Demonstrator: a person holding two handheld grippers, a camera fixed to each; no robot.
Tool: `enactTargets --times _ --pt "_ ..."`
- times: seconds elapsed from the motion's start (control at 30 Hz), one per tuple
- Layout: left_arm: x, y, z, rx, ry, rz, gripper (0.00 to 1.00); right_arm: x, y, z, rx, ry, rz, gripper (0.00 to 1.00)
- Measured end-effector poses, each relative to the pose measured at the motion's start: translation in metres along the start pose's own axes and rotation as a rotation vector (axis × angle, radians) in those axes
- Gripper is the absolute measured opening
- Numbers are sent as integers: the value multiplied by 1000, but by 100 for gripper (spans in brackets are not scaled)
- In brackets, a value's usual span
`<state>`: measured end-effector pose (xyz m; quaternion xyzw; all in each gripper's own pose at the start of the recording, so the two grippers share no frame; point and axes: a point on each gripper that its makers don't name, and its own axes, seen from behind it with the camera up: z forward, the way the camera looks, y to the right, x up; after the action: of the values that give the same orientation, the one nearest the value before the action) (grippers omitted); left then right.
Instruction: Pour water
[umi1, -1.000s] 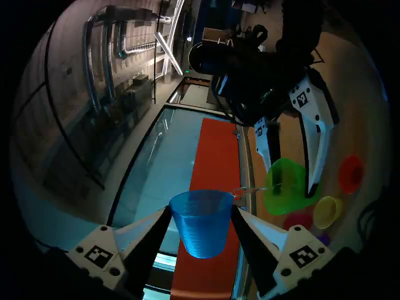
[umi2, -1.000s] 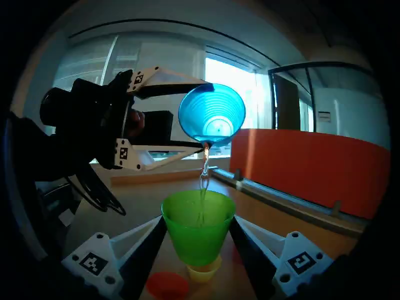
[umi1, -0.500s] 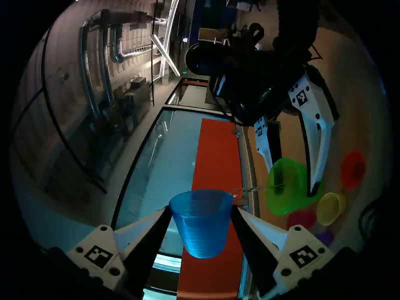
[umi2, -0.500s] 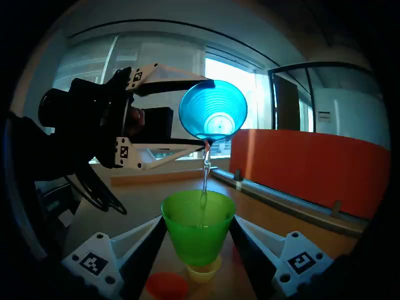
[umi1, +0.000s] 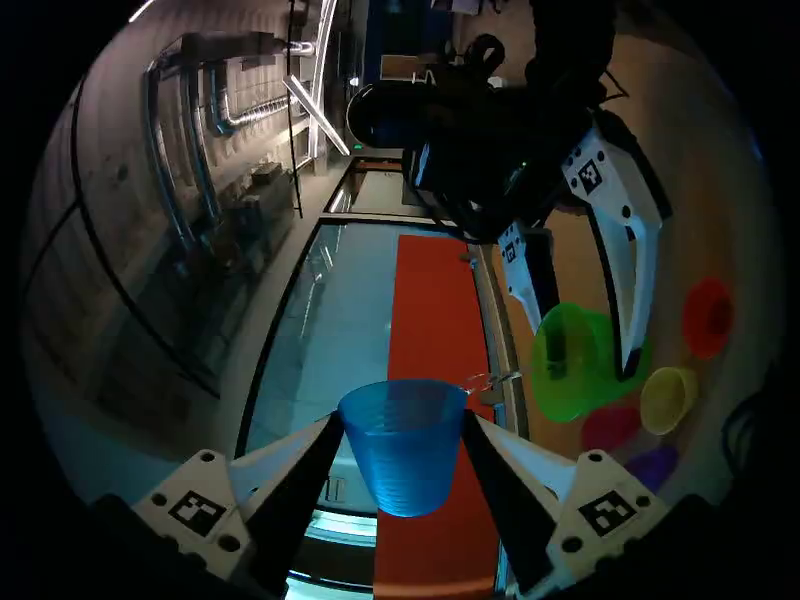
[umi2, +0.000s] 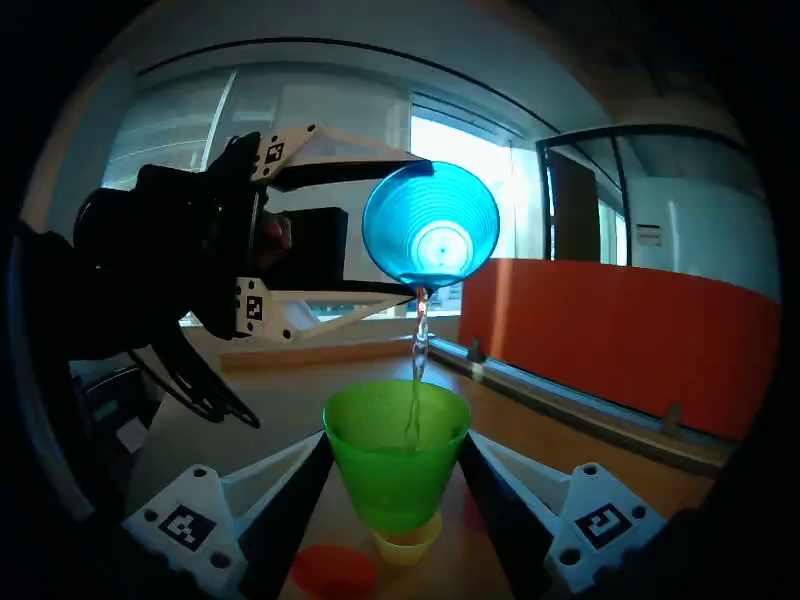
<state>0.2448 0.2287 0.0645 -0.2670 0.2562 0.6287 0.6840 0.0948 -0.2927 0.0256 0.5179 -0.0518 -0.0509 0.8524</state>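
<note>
L hand-held gripper (umi1: 403, 425) holds tipped blue cup (umi1: 403, 465); R hand-held gripper (umi2: 395, 440) holds green cup (umi2: 395, 485), maybe half-full.

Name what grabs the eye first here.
A thin stream of water falls from the tipped translucent blue plastic cup, centre of the right gripper view, into the translucent green plastic cup right below it. The left gripper fingers clamp the blue cup, the right gripper fingers the green one. A bright orange panel runs along the right.
</note>
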Motion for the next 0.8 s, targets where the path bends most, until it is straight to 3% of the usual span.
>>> enactTargets --times 0.8 --pt "5 -4 -3 15 2 100 86 0 0 1 -3 1 -1 88"
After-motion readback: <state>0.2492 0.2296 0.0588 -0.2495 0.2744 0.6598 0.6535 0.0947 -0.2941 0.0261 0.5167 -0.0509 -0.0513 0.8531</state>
